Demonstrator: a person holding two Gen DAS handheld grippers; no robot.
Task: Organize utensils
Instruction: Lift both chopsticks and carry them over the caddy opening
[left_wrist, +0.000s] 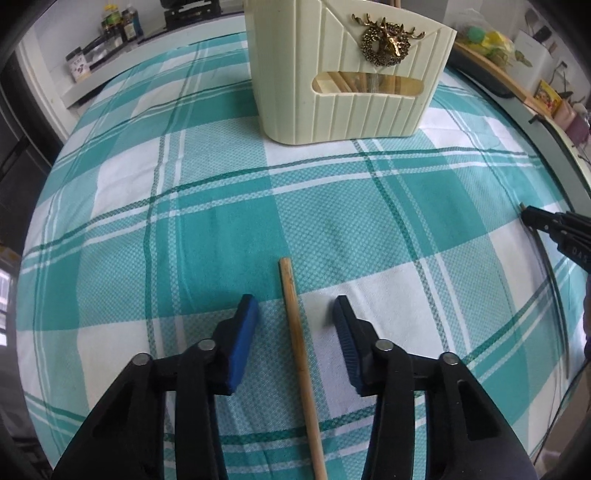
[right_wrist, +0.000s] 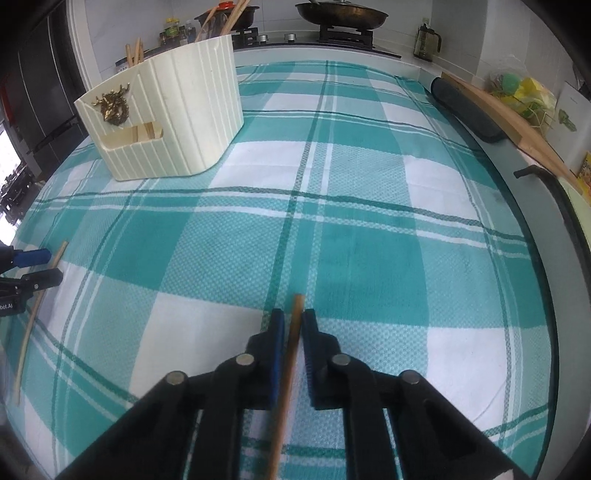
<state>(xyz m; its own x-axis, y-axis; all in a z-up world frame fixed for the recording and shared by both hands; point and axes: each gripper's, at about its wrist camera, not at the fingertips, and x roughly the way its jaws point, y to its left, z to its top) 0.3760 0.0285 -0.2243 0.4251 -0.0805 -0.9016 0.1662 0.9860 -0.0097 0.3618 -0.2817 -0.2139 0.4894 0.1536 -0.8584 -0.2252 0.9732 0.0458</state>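
The left gripper (left_wrist: 295, 310) straddles a wooden chopstick (left_wrist: 301, 354) lying on the checked cloth (left_wrist: 207, 229), pads clear of it. The right gripper (right_wrist: 293, 321) is clamped on another chopstick (right_wrist: 290, 354), with the cream utensil holder (right_wrist: 173, 122) well beyond.

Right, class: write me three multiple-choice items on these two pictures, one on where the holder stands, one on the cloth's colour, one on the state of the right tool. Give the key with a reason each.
1. Where does the holder stand?
A. on the checked cloth
B. on the stove
C. on the floor

2. What colour are the cloth's checks?
A. red and black
B. teal and white
C. yellow and grey

3. How is the right tool?
A. wide open over bare cloth
B. shut on a spoon
C. shut on a chopstick

Key: 1 A, its base sits on the cloth in both views. 2 B, teal and white squares fill the cloth. 3 C, its pads press the chopstick from both sides in the right wrist view.
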